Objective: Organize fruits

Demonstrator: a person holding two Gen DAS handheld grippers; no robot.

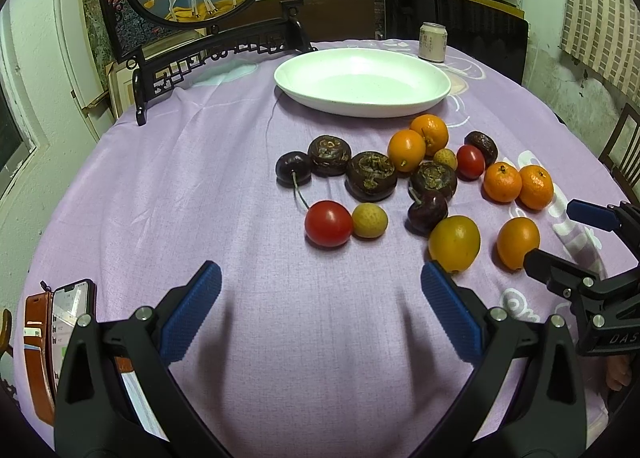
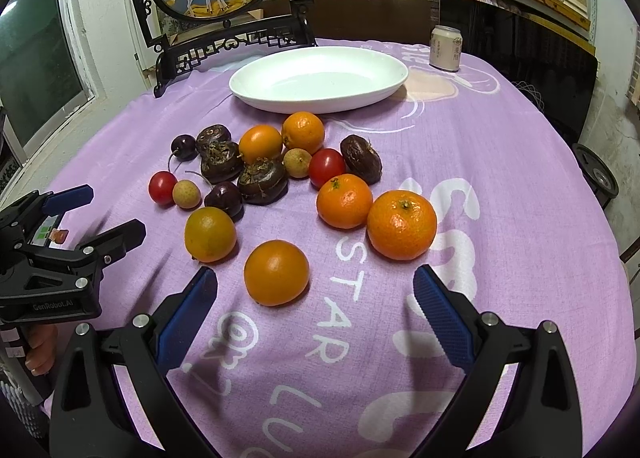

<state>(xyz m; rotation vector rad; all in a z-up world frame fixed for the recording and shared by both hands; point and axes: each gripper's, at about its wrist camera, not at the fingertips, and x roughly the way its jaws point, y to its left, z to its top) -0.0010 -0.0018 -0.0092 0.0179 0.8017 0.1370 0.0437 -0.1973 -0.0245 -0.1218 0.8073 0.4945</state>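
With both jaws apart and empty, the right hand-held gripper (image 2: 314, 290) should straddle the near orange fruit (image 2: 276, 272), clamp gently, then carry it to the far white plate (image 2: 256, 92), while the left hand-held gripper (image 1: 320, 290) waits.

— How is the left hand-held gripper (image 1: 320, 290) set?
— Jaws spread wide, nothing between its blue pads (image 1: 192, 314), low and level.
— And the right hand-held gripper (image 2: 316, 290)?
— Also spread wide and holding nothing, just to the right of the left one, pointing the same way.
— Any hand in view?
— Fingers (image 2: 40, 350) curl round the left grip.
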